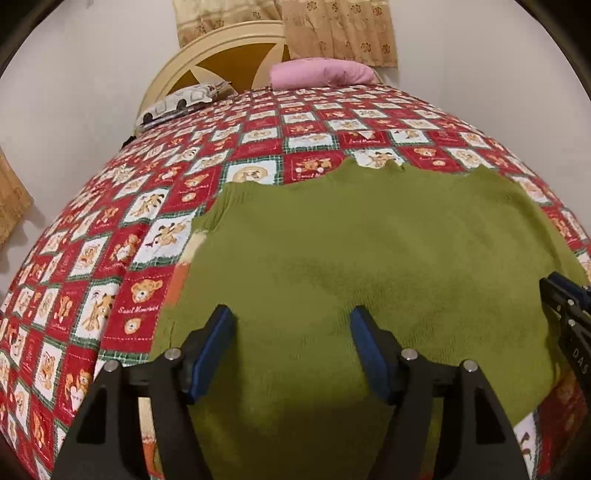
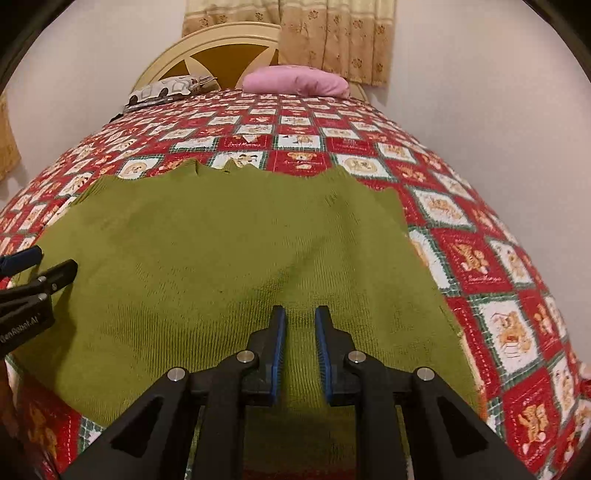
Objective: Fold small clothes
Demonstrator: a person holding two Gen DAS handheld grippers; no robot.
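A green knitted garment (image 1: 351,251) lies spread flat on the bed, its wavy far edge toward the headboard. My left gripper (image 1: 291,312) hovers over the garment's near left part, jaws wide open with nothing between them. Over the near right part of the garment (image 2: 221,240), my right gripper (image 2: 300,310) stands with only a narrow gap between its blue pads, and no fabric is pinched in it. Each gripper shows at the edge of the other's view: the right gripper (image 1: 565,295) and the left gripper (image 2: 37,269).
A red and white teddy-bear bedspread (image 1: 110,258) covers the bed. At its head lie a pink pillow (image 1: 321,72) and a white patterned pillow (image 1: 181,101) against a cream headboard (image 1: 221,48). Beige curtains (image 1: 332,29) hang behind. White walls flank both sides.
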